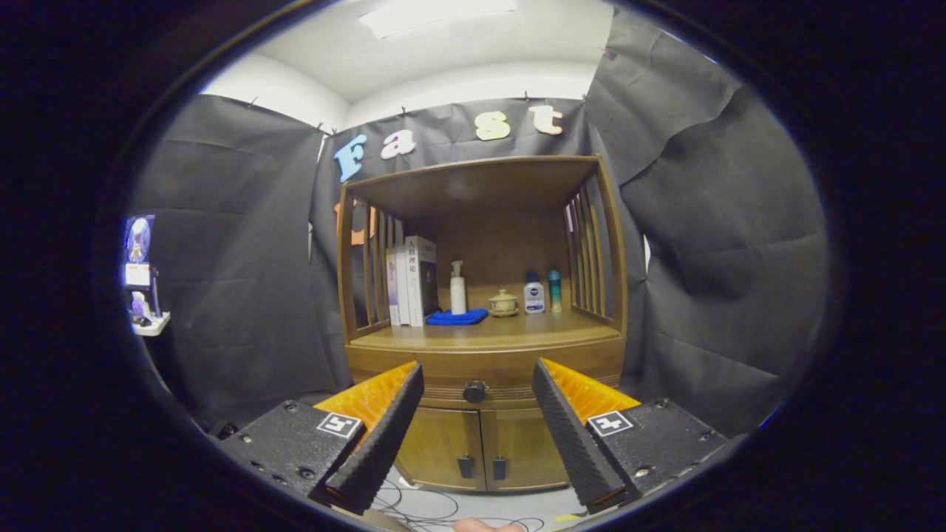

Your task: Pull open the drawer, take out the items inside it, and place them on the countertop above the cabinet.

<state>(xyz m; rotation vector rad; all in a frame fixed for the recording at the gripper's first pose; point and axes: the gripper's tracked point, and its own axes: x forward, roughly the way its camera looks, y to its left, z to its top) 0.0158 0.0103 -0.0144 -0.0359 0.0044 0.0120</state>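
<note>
A brown wooden cabinet (484,347) stands straight ahead of me. Its drawer (484,380) sits shut under the countertop (488,334), with a dark round knob (474,391) in the middle. My gripper (477,384) is open, held back from the cabinet with nothing between its fingers. The knob shows in the gap between the two fingers, some way beyond them. What lies inside the drawer is hidden.
On the countertop stand books (411,281), a white pump bottle (458,290), a blue cloth (457,318), a small lidded pot (503,304) and two small bottles (542,293). Two lower doors (480,447) are shut. Cables (421,510) lie on the floor.
</note>
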